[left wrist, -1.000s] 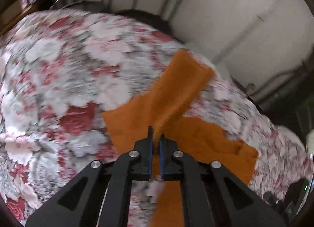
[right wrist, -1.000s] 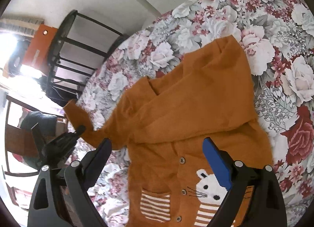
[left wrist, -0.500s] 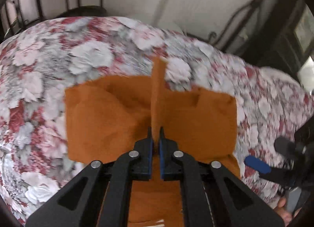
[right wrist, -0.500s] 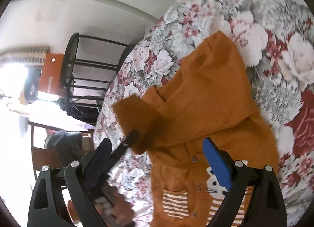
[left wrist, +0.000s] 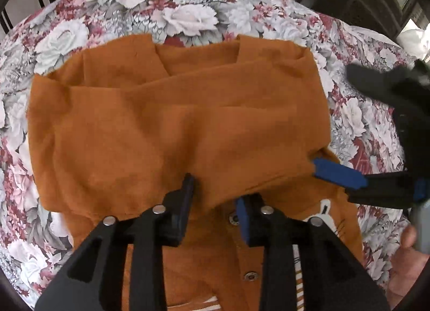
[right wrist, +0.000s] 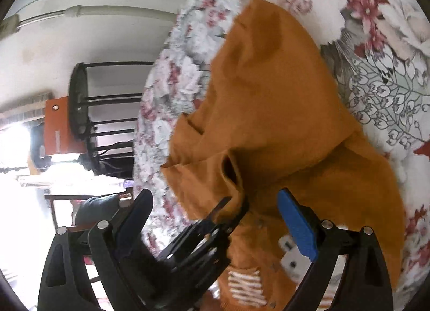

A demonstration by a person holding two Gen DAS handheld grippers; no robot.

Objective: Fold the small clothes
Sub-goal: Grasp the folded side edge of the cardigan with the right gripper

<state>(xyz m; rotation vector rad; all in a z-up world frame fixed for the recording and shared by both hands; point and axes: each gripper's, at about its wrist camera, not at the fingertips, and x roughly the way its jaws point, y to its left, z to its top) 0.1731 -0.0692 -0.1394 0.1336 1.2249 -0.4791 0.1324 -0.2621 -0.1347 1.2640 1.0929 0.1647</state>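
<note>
Lying on the floral bedspread in front of us is the orange cardigan, its sleeves folded across the chest so that the upper part forms a rough rectangle, while the buttoned front with a white animal face and striped pockets shows below the fold. Our left gripper hovers right at the lower edge of the folded sleeve; its jaws stand apart by a moderate gap, with the sleeve edge drooping between them, and we cannot tell whether either finger still touches the cloth. From the right wrist view the same left gripper appears as black fingers poked against the sleeve cuff, close to the cardigan. Our right gripper is spread wide, its blue pad over the cardigan's button row and its dark finger out over the bedspread, holding nothing. In the left wrist view that blue pad rests just beside the right-hand end of the folded sleeve, near the garment's side edge. A black metal bed frame stands beyond the mattress.
</note>
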